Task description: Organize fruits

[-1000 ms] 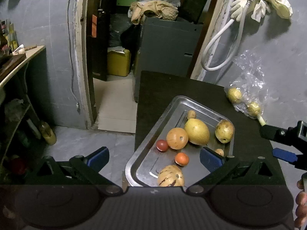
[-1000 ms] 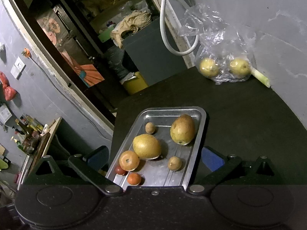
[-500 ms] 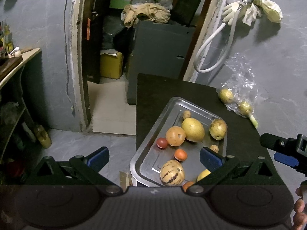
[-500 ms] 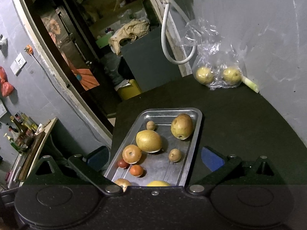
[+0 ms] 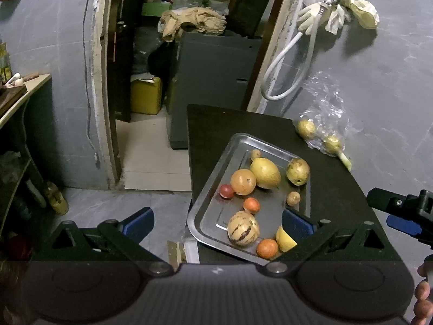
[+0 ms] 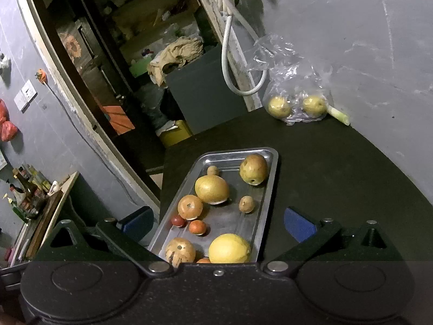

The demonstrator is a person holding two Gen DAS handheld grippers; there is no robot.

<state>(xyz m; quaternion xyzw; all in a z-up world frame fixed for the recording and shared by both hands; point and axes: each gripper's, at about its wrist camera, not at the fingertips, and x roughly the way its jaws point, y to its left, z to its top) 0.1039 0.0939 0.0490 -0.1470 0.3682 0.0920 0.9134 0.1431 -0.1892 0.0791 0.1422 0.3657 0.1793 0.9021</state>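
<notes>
Left wrist view: the left hand-held gripper (image 5: 217,220) hangs spread and empty above the steel tray (image 5: 216,178) of fruit at the table (image 5: 335,189) edge. Right wrist view: the right hand-held gripper (image 6: 217,220), also spread, hovers over the tray; it should probably drop straight onto the lemon (image 6: 229,248), clear of the striped fruit (image 6: 180,250) beside it.

Lemon (image 5: 284,239) half hidden behind left gripper's right finger (image 5: 297,220). Small orange (image 6: 203,260) nearly all covered by right gripper's body; striped melon (image 6: 180,250) clipped there too. Hand (image 5: 423,298) cut off at frame edge. Bagged fruit (image 6: 280,106) blurred by crinkled plastic. Shelf bottles (image 6: 25,187) too small to identify.
</notes>
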